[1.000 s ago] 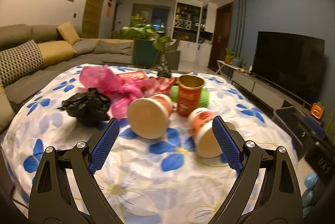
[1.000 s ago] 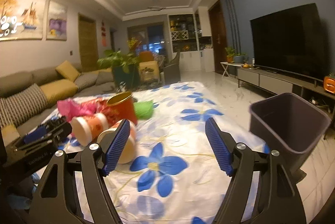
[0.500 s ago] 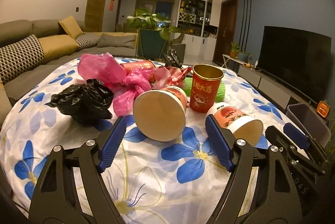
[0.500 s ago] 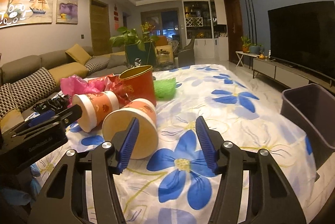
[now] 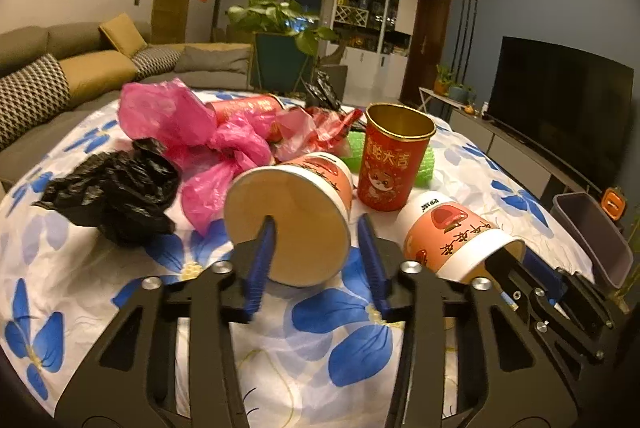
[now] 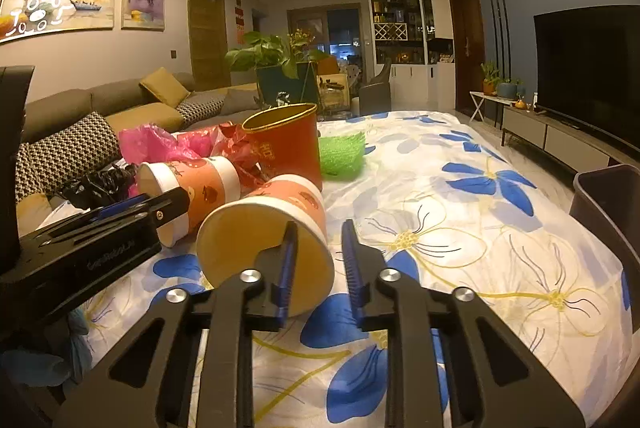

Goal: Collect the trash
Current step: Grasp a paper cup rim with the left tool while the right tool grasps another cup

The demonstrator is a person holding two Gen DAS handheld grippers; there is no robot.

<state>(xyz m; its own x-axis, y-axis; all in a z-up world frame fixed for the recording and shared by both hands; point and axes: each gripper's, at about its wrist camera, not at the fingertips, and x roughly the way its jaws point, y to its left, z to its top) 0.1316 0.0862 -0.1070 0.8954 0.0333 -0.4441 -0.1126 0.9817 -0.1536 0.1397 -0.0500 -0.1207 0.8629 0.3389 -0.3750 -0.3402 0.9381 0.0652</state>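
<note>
Two orange-and-white paper cups lie on their sides, mouths towards me. My left gripper (image 5: pixel 316 224) is open but narrow around the rim of the left cup (image 5: pixel 296 203): one finger is inside the mouth, the other outside the wall. My right gripper (image 6: pixel 318 228) is also open and narrow, straddling the rim of the right cup (image 6: pixel 256 240) the same way. Gaps still show beside both cup walls. Behind them are an upright red cup with a gold rim (image 5: pixel 390 163), a pink plastic bag (image 5: pixel 180 123), a black bag (image 5: pixel 116 191) and green foam netting (image 6: pixel 342 155).
The trash lies on a table under a white cloth with blue flowers (image 6: pixel 460 228). A dark grey bin (image 6: pixel 608 211) stands off the table's right edge. A sofa runs along the left, a TV unit along the right, and a potted plant stands behind the table.
Both grippers moved forward onto the lying cups and narrowed their jaws. Each now has one finger inside a cup mouth; a second ago both were wide open, short of the cups.
</note>
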